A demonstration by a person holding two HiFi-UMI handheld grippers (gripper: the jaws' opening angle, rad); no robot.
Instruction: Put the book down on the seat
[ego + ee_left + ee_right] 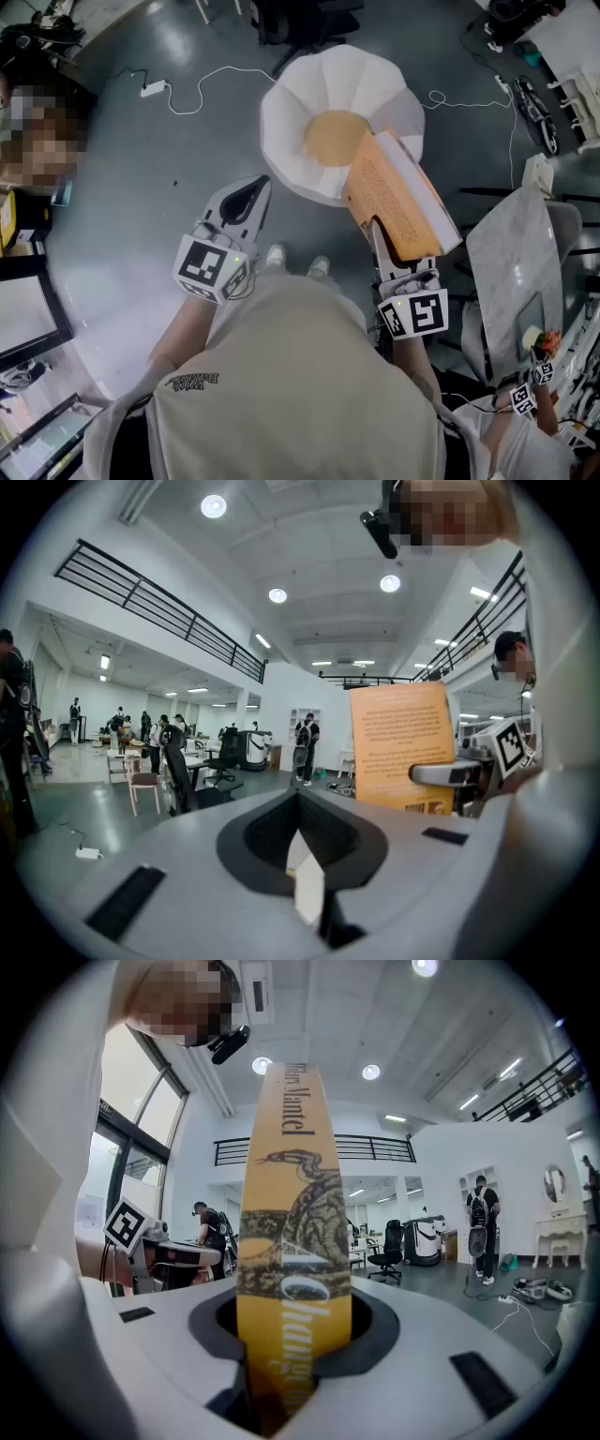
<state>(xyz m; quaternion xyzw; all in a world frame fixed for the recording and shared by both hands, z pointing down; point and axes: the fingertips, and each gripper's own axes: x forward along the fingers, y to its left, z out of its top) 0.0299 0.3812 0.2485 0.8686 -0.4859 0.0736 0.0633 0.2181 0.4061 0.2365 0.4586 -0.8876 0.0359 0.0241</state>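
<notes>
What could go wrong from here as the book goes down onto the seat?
1. The right claw grips the book only at one end, across its spine. Most of the book sticks out past the claw, so it may swing or slip.
2. In the head view the book shows over the right rim of the seat, not over the tan centre. Let go there, it might tip off onto the floor.

Head view looks steeply down on the seat (298, 131); both gripper views face roughly level along their jaws, sharing the book (401, 747)
</notes>
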